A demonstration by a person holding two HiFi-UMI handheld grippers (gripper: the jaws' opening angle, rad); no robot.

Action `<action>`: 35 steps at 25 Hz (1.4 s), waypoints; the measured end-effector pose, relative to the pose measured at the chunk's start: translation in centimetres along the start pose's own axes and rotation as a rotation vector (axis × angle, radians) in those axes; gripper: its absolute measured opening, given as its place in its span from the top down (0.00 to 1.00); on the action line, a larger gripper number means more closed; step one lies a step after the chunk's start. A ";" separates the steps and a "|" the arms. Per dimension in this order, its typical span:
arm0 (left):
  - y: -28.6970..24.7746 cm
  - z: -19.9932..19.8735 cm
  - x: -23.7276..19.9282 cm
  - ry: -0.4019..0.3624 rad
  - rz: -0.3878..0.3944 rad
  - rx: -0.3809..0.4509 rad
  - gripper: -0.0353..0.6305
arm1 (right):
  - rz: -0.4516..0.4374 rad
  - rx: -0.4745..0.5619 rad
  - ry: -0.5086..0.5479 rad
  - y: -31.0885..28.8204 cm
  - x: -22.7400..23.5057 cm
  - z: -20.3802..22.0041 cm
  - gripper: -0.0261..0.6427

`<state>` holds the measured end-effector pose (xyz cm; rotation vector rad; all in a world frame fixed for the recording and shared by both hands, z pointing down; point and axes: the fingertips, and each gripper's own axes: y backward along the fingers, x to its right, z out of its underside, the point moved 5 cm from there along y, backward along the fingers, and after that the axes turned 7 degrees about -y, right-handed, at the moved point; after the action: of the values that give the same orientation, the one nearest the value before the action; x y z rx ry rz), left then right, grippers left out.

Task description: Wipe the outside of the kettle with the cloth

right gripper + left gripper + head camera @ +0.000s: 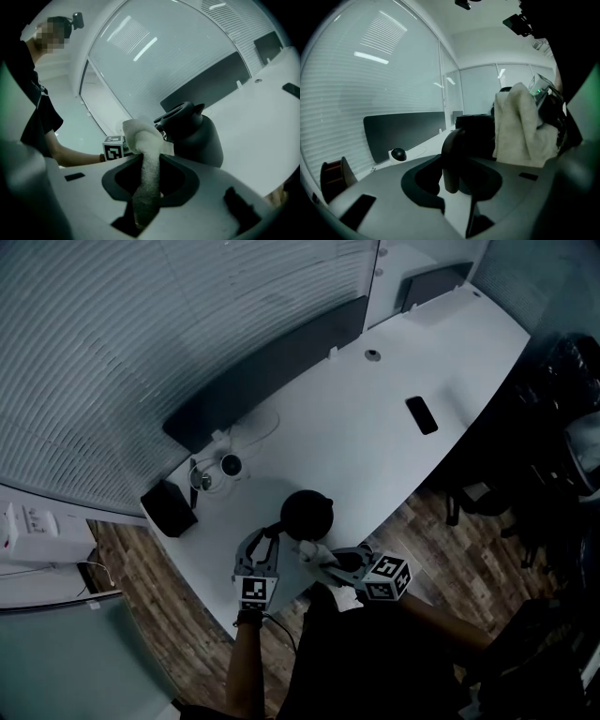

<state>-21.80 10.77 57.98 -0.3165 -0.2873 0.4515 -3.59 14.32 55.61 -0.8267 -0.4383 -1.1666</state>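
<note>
A black kettle (305, 510) stands near the front edge of the white table (394, 456). My left gripper (261, 549) reaches it from the left; in the left gripper view the jaws (457, 187) are closed around the kettle's dark upright handle (451, 159). My right gripper (339, 563) is just in front of the kettle, shut on a pale cloth (315, 553). In the right gripper view the cloth (145, 154) rises from between the jaws (147, 187) and folds over beside the kettle (192, 133). The cloth (518, 126) hangs right of the kettle in the left gripper view.
A black phone (422, 414) lies on the table to the right. At the left end are a black box (169, 507) and a small white device with a cable (228, 465). A long black panel (272, 367) lines the back edge. Dark chairs (562, 456) stand at the right.
</note>
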 end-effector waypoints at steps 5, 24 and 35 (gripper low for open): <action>1.5 -0.8 2.2 0.107 -0.098 -0.067 0.77 | -0.009 -0.012 -0.195 -1.7 1.6 0.6 0.83; 1.5 -0.5 2.8 0.117 -0.150 -0.172 0.77 | 0.148 -0.209 -0.751 -5.5 10.3 7.4 0.83; 1.6 0.0 2.9 0.117 -0.186 -0.194 0.77 | 0.039 -0.218 -0.695 -4.4 7.6 4.9 0.83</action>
<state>-19.87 13.54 57.94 -0.4989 -0.2435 0.2210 -4.40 12.63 65.51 -1.4292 -0.8665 -0.8736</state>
